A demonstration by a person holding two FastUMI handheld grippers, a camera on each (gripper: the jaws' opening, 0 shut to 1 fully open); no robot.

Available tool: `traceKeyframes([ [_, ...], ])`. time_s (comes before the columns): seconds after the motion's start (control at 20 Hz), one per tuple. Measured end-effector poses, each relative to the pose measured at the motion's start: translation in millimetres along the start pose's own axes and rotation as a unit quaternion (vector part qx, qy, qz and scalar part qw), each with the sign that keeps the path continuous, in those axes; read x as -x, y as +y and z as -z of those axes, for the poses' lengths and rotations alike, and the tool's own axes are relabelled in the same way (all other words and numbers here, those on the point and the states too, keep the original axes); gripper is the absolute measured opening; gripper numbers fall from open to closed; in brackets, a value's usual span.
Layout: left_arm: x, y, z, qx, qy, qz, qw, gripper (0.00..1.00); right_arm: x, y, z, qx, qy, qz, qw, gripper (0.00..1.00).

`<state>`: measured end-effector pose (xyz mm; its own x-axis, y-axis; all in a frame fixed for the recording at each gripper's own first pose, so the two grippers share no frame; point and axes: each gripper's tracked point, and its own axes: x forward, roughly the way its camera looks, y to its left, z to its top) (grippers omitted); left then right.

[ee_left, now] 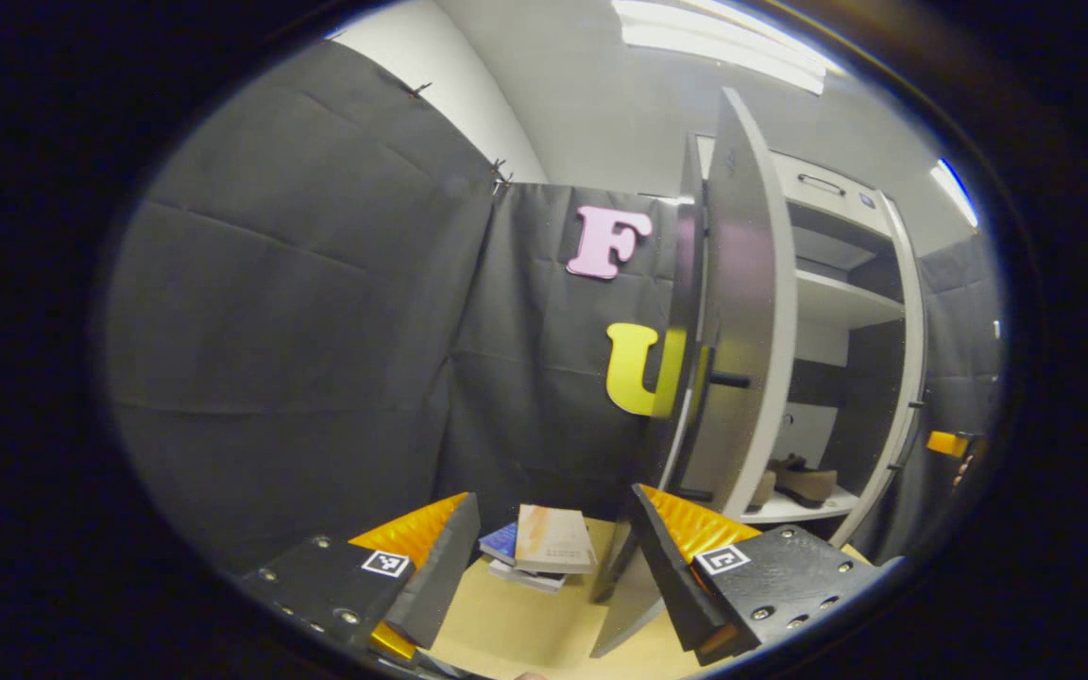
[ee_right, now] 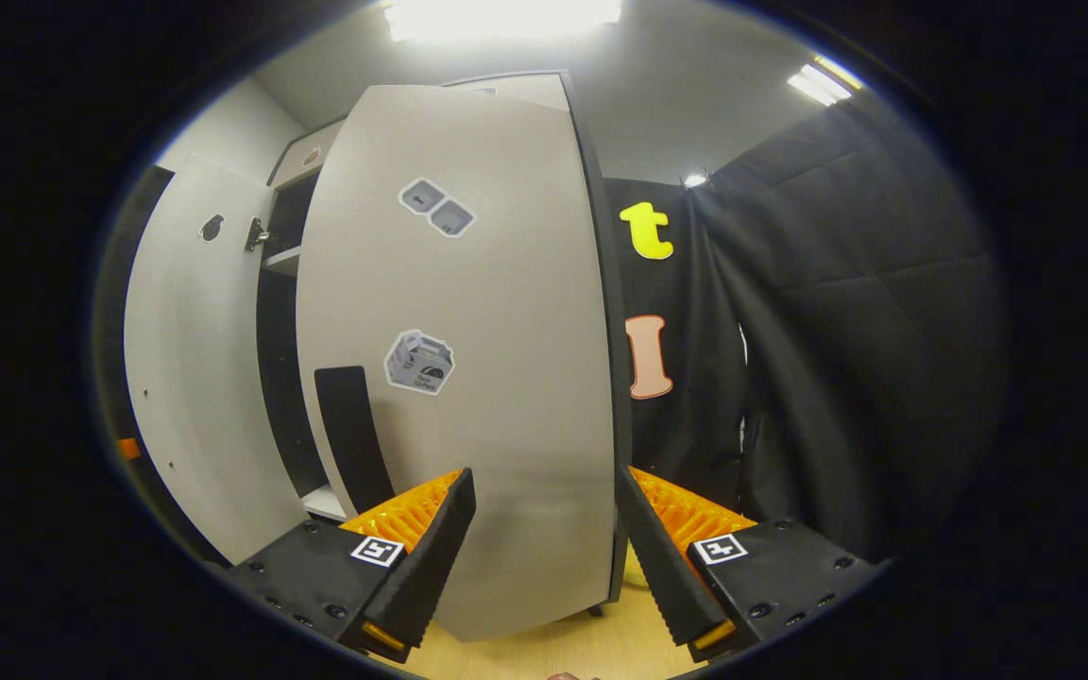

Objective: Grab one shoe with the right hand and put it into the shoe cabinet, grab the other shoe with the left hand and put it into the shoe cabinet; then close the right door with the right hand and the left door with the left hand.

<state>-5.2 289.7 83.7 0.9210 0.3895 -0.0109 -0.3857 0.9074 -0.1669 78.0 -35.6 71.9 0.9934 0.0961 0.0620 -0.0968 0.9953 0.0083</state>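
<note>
both shoes look parked on the bottom shelf of the shoe cabinet already, so the right gripper, jaws apart w/ nothing held, faces the right door prob to push it shut, while the left gripper, also gaping empty, sits by the left door.

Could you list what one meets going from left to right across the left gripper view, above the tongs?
Black cloth wall → stack of books on the floor → open cabinet door, seen nearly edge-on → shoes on the cabinet's bottom shelf → cabinet's right side panel.
</note>
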Motion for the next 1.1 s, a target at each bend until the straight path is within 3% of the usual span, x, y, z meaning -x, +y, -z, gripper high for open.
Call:
traceKeyframes([
  [0.3, -65, 29, -41, -0.014, -0.025, 0.016, 0.999, 0.93, 8, 2, 18, 0.018, 0.021, 0.011, 1.0, 0.92],
  [0.35, -76, 25, -44, -0.013, -0.023, 0.034, 0.999, 0.89, 11, 4, 21, 0.017, 0.024, 0.011, 1.0, 0.92],
  [0.4, -86, 21, -45, -0.013, -0.021, 0.049, 0.998, 0.93, 13, 5, 22, 0.015, 0.026, 0.012, 0.999, 0.92],
  [0.65, -105, -17, -53, -0.029, -0.02, 0.133, 0.991, 0.93, 25, 11, 28, 0.01, 0.029, 0.019, 0.999, 0.95],
  [0.95, -118, -61, -49, -0.076, -0.001, 0.185, 0.98, 0.93, 36, 7, 43, 0.009, 0.043, 0.027, 0.999, 0.92],
  [1.0, -120, -65, -53, -0.084, -0.005, 0.184, 0.979, 0.93, 36, 4, 45, 0.006, 0.045, 0.03, 0.998, 0.95],
  [1.05, -118, -65, -55, -0.099, -0.006, 0.183, 0.978, 0.96, 36, 2, 47, 0.002, 0.047, 0.033, 0.998, 0.92],
  [1.1, -118, -65, -57, -0.111, -0.008, 0.181, 0.977, 0.92, 36, 0, 49, -0.003, 0.05, 0.035, 0.998, 0.92],
])
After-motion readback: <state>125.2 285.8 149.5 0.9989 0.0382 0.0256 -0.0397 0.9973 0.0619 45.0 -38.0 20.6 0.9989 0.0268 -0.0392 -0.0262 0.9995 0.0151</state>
